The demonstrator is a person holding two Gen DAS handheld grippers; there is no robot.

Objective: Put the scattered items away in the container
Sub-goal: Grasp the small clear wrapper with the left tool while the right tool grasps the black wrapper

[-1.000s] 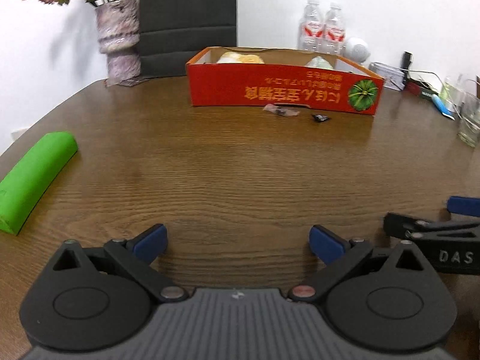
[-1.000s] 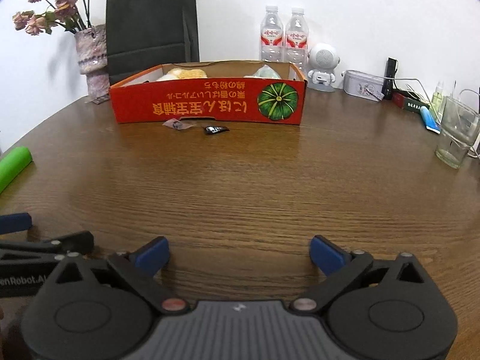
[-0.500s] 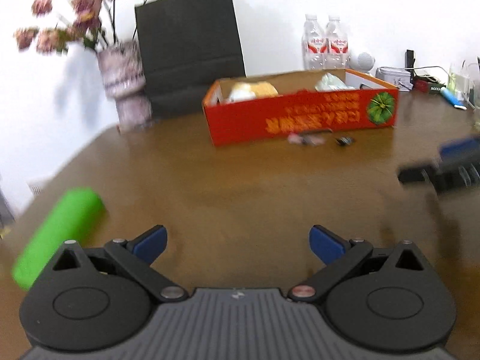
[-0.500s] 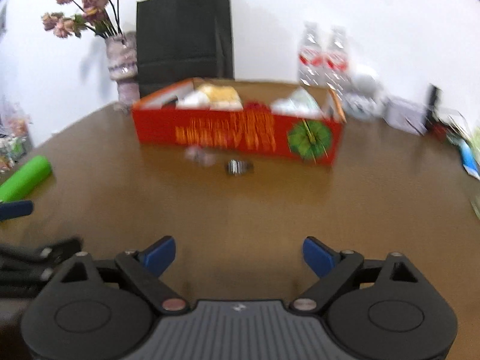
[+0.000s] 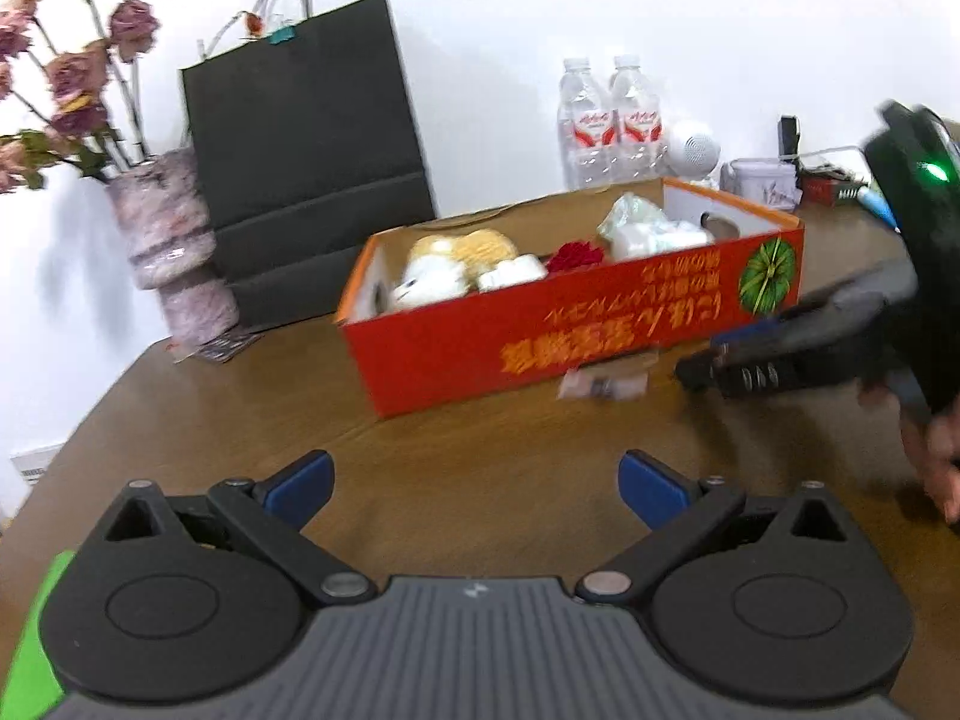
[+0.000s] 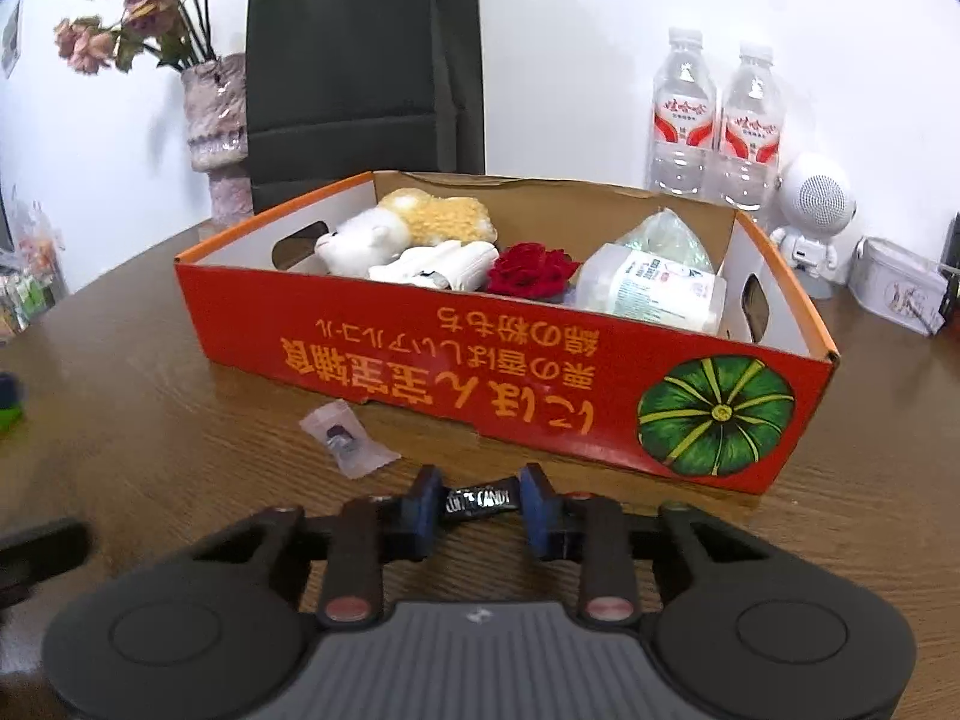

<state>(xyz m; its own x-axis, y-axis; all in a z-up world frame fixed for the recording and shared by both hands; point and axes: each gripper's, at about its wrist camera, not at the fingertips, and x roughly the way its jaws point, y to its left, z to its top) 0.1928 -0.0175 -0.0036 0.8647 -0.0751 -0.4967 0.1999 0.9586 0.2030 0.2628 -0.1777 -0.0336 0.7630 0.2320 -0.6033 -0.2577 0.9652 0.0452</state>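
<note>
A red cardboard box (image 6: 420, 360) stands on the brown table and holds a plush toy (image 6: 372, 237), a red rose (image 6: 528, 270) and a plastic bag (image 6: 654, 282). My right gripper (image 6: 480, 501) has its jaws closed in on a black candy wrapper (image 6: 480, 499) lying on the table just in front of the box. A pale pink sachet (image 6: 345, 438) lies to its left. My left gripper (image 5: 474, 480) is open and empty, well back from the box (image 5: 570, 324). The right gripper (image 5: 750, 372) also shows in the left wrist view.
A black paper bag (image 6: 360, 78), a vase of dried flowers (image 6: 213, 114), two water bottles (image 6: 714, 120), a white robot-shaped speaker (image 6: 810, 210) and a small tin (image 6: 900, 285) stand behind the box. A green roll (image 5: 36, 648) lies at the left edge.
Both grippers have moved forward toward the box. The right gripper has closed from wide open onto the black candy wrapper. The left gripper stays open.
</note>
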